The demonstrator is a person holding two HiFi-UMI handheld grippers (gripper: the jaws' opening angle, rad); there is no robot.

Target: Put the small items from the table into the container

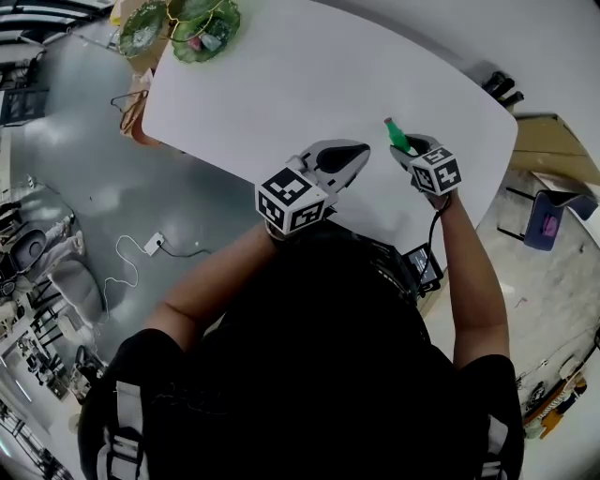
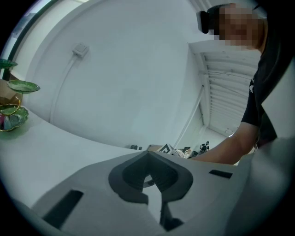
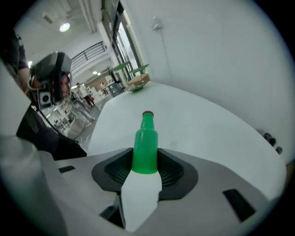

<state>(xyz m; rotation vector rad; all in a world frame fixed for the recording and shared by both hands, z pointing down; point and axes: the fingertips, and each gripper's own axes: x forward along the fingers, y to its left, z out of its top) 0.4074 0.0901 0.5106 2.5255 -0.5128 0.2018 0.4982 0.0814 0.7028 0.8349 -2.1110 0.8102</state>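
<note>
A small green bottle (image 1: 397, 136) with a red cap is held above the white table (image 1: 281, 84) near its front right. My right gripper (image 1: 411, 150) is shut on it. In the right gripper view the bottle (image 3: 145, 145) stands upright between the dark pads, neck pointing away from my right gripper (image 3: 145, 161). My left gripper (image 1: 349, 157) hovers just left of it with its jaws together and nothing in them; its tips (image 2: 150, 168) meet in the left gripper view. The container, a green glass tiered dish (image 1: 192, 28), stands at the table's far left corner and holds a few small items (image 2: 11, 117).
The near table edge runs just under both grippers. On the grey floor to the left lie a white cable and adapter (image 1: 153, 244). A black crate (image 1: 417, 267) sits below the table edge, and a cardboard box (image 1: 553, 141) stands at the right.
</note>
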